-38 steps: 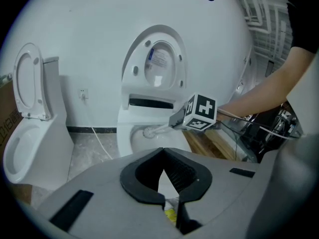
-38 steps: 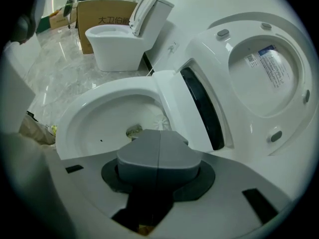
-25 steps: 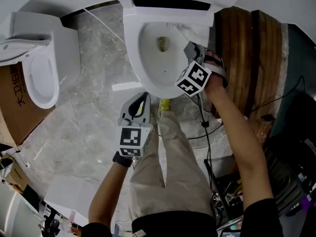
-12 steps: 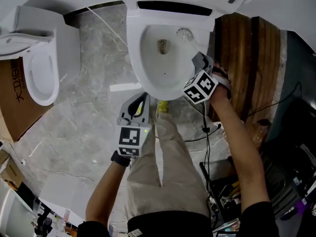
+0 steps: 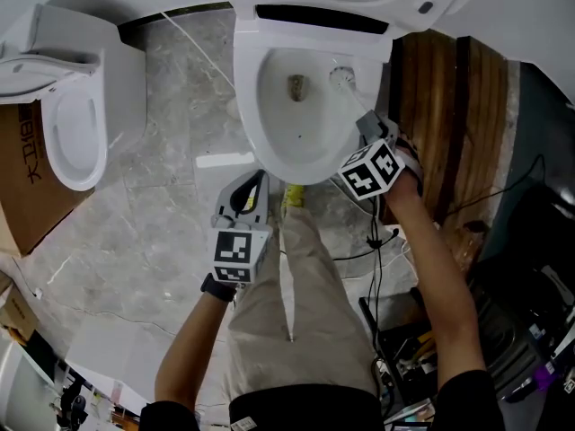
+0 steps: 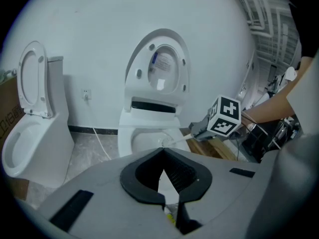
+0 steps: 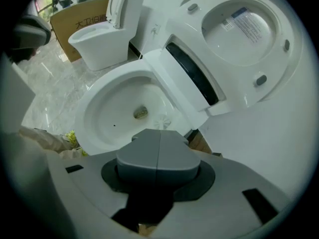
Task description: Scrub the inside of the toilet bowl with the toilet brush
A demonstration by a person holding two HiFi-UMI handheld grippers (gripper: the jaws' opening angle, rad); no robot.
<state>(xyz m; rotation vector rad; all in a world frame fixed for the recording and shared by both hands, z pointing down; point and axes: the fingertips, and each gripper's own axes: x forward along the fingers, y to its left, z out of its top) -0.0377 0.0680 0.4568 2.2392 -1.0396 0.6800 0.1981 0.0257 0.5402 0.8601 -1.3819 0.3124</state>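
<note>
The right tool (image 5: pixel 367 126) was clamped shut on the handle of the toilet brush (image 5: pixel 341 77). Its bristle head lay just ahead of the tool's tips, against the side wall inside the toilet bowl (image 5: pixel 269 137). Scrubbing well probably meant keeping firm pressure while sweeping round toward the drain (image 5: pixel 295 83). The brush's long axis ran straight on from the tool, head pointing away and downward. The left tool (image 5: pixel 254 187), closed on nothing, hung well back, outside the bowl.
</note>
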